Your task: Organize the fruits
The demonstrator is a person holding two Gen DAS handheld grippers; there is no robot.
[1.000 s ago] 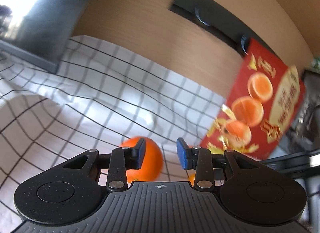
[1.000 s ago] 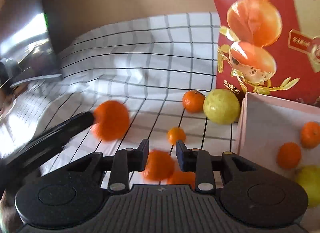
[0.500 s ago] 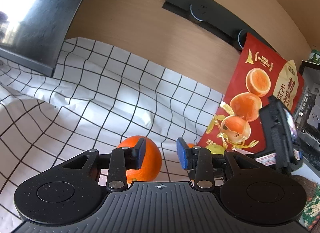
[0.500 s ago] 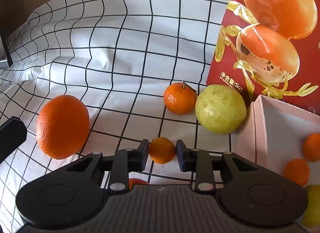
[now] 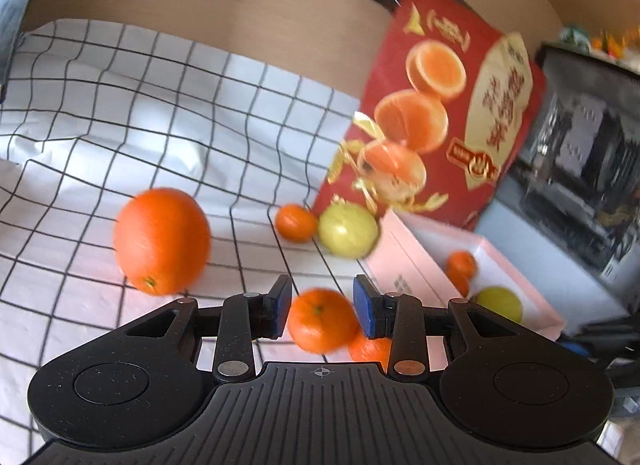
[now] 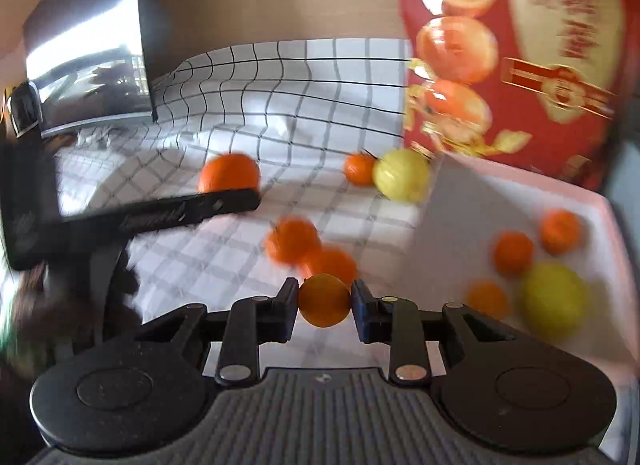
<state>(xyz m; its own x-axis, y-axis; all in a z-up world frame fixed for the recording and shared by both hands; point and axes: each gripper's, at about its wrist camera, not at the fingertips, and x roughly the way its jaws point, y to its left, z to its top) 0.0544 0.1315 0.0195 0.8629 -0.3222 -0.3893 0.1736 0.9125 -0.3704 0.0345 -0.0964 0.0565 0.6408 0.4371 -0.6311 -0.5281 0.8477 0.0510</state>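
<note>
Our right gripper [image 6: 324,300] is clamped on a small round orange mandarin [image 6: 324,299], near the left wall of the pink open box [image 6: 448,201]. Our left gripper [image 5: 322,307] is nearly closed, holding nothing, above the black-gridded white tablecloth [image 5: 120,113], a second mandarin [image 5: 322,321] lying beyond its fingers.

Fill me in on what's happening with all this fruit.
A person with a handheld gripper in each hand is sorting fruit off a checked cloth into a pink box. The right gripper is shut on a small orange. The left gripper holds nothing; a mandarin lies on the cloth past its nearly closed fingers. The box already holds three small oranges and a yellow-green fruit. A large orange and others wait on the cloth.
</note>
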